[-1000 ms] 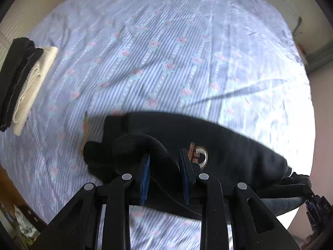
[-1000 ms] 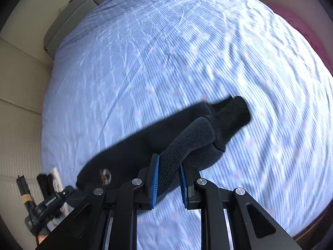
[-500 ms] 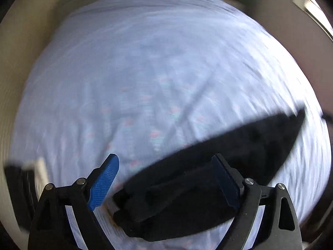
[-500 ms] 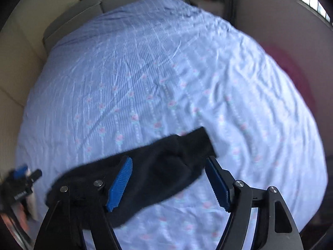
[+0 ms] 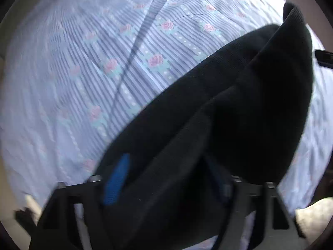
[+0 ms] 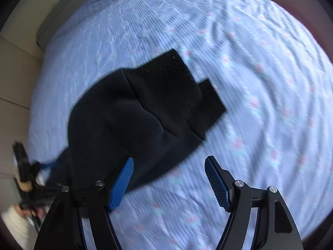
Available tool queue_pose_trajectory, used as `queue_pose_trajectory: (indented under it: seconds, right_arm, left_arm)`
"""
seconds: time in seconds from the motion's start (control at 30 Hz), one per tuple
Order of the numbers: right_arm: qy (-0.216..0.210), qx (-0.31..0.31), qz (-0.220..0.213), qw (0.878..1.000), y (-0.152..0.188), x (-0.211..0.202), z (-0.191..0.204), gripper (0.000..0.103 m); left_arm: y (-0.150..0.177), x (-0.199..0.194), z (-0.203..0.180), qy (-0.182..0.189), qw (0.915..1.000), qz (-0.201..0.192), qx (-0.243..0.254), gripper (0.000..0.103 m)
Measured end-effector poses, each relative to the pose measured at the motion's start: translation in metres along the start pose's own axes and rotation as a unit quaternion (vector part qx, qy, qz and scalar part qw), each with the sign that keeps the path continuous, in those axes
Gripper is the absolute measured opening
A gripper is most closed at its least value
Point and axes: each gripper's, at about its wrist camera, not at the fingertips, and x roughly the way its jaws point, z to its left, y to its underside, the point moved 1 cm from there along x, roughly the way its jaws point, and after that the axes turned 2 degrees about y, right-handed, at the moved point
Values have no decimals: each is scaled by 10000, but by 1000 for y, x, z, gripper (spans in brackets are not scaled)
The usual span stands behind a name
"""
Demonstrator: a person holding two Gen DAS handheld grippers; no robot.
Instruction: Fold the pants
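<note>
The black pants [image 6: 141,112] lie bunched on a blue striped, rose-print bedsheet [image 6: 260,66], with two cuffs pointing to the upper right. My right gripper [image 6: 168,179] is open and empty just in front of the pants, its left pad at the fabric's near edge. In the left wrist view the pants [image 5: 239,114] fill the lower right, very close, draped between and over my left gripper [image 5: 168,179]. One blue pad [image 5: 116,179] shows; the other is mostly covered. The jaws stand fairly wide with fabric between them; grip is unclear.
The sheet [image 5: 83,73] spreads wide to the left and far side of the pants. Cream padded wall panels [image 6: 14,66] border the bed at the left. The other hand-held gripper [image 6: 27,179] shows at the far left of the right wrist view.
A second ago both grippers were shut on the pants. Both opened half a second ago. Now the left gripper has pushed in close to the fabric; the right stays open, the pants lying flatter.
</note>
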Motion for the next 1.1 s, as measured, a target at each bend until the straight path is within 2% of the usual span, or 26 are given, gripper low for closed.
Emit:
queue_pose_trajectory:
  seconds: [0.1,0.13,0.2,0.27,0.33,0.43,0.53,0.63,0.7,0.73,0.77,0.8,0.83,0.87,0.9,0.97,1.0,1.1]
  right_arm:
    - [-46,138,143,9998,-15,19,4,70]
    - [-134,241,238,9993,-19,28,3,68]
    - [-135,491,463,9976,-22,42,1,42]
    - [-133,784,507,9955,-21,40,-2,32]
    - [-240,955,322,9946,-16,20,0,22]
    - [60,878,10,9961,-7,-10,11,20]
    - [299,883,-11,9956,-10,-13,12,19]
    - [444,745,17,9962,-16,2,8,20]
    - [654,360,66,9972,-18,6,15,29]
    - [691,171,-2,9975,-15,0,19,30]
    - [775,26,-103,9969,-11,-8,23,35]
    - [971,-143,-238,9949,-7,-17,31,45]
    - [1135,-375,-422,9919,-1,-30,39,50]
    - [1131,-649,-579,9898,8,-43,49,58]
    - [1019,-909,-673,9883,19,-54,58,63]
    - [718,-1320,-667,9864,37,-65,73,64]
    - [522,-1482,-588,9858,49,-67,78,64]
    - [-2,-1824,-125,9831,79,-52,96,64]
  left_arm:
    - [5,-4,5,198,9992,-93,-333,24]
    - [6,-7,6,190,9991,-127,-370,22]
    - [10,-19,13,67,9983,-243,-522,18]
    - [10,-37,27,5,9960,-446,-779,17]
    - [9,-55,41,22,9931,-635,-988,17]
    - [-5,-58,48,75,9928,-619,-1024,17]
    - [-23,-40,41,-241,9961,-414,-738,17]
    - [-38,-16,39,-516,9955,-217,-763,18]
    - [-45,-6,41,-681,9939,-165,-849,26]
    - [-47,-4,41,-841,9925,-169,-873,31]
    - [-47,-6,42,-962,9912,-201,-889,39]
    - [-46,-12,42,-1039,9899,-290,-919,44]
    - [-43,-22,44,-1051,9886,-431,-988,48]
    - [-37,-35,46,-1089,9863,-583,-1089,60]
    - [-34,-46,46,-1123,9839,-743,-1172,67]
    - [-8,-83,49,-1114,9757,-1263,-1400,73]
    - [4,-93,49,-1112,9728,-1387,-1486,80]
    - [59,-120,52,-1027,9617,-1657,-1925,85]
